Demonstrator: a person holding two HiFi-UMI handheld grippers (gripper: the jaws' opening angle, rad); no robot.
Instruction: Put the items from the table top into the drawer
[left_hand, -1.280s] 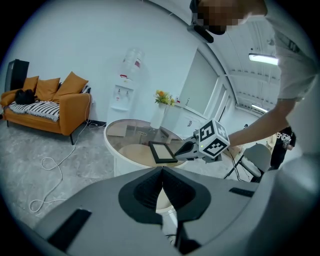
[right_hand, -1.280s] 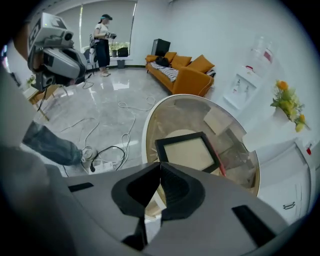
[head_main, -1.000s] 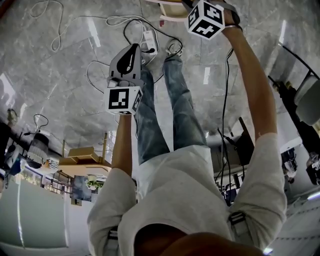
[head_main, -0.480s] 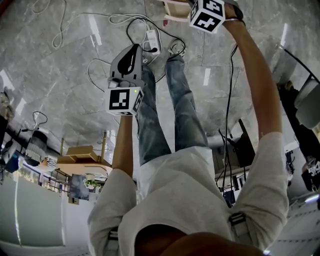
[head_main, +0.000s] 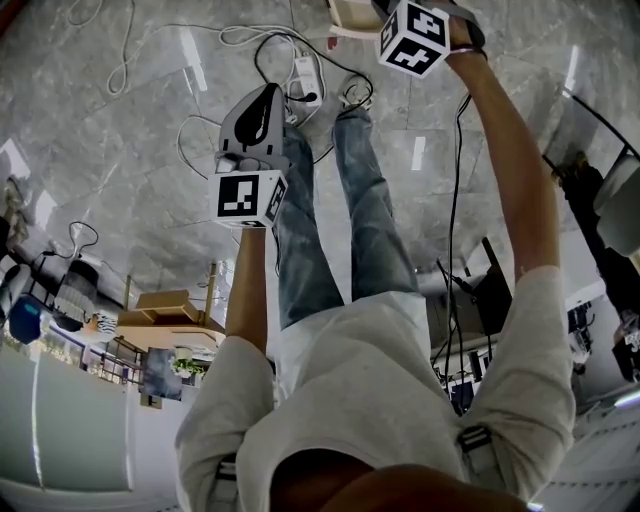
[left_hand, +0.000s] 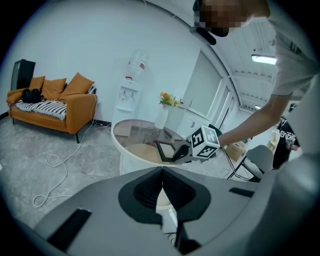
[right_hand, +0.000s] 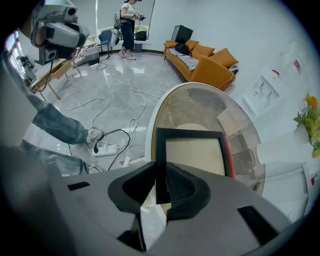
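Observation:
A flat black-framed item (right_hand: 192, 150) with a beige middle and a red right edge lies on the round glass table (right_hand: 200, 102). My right gripper (right_hand: 161, 172) points steeply down at it, and its jaws are closing with the frame's left bar filling the gap between the pads. In the left gripper view the same frame (left_hand: 165, 149) shows with the right gripper (left_hand: 182, 152) on it. My left gripper (left_hand: 162, 172) hangs away from the table, shut, with nothing in it. In the head view the left gripper (head_main: 262, 110) hangs over the floor, and the right gripper's marker cube (head_main: 412, 38) is at the top edge.
A power strip (right_hand: 102, 148) and loose cables (right_hand: 105, 107) lie on the grey floor beside the table, near my legs (head_main: 350, 200). An orange sofa (right_hand: 205, 62) stands by the far wall, with a water dispenser (left_hand: 131, 82) further along. Another person (right_hand: 127, 27) stands far off.
Both hands keep their places; only the head view has shifted slightly.

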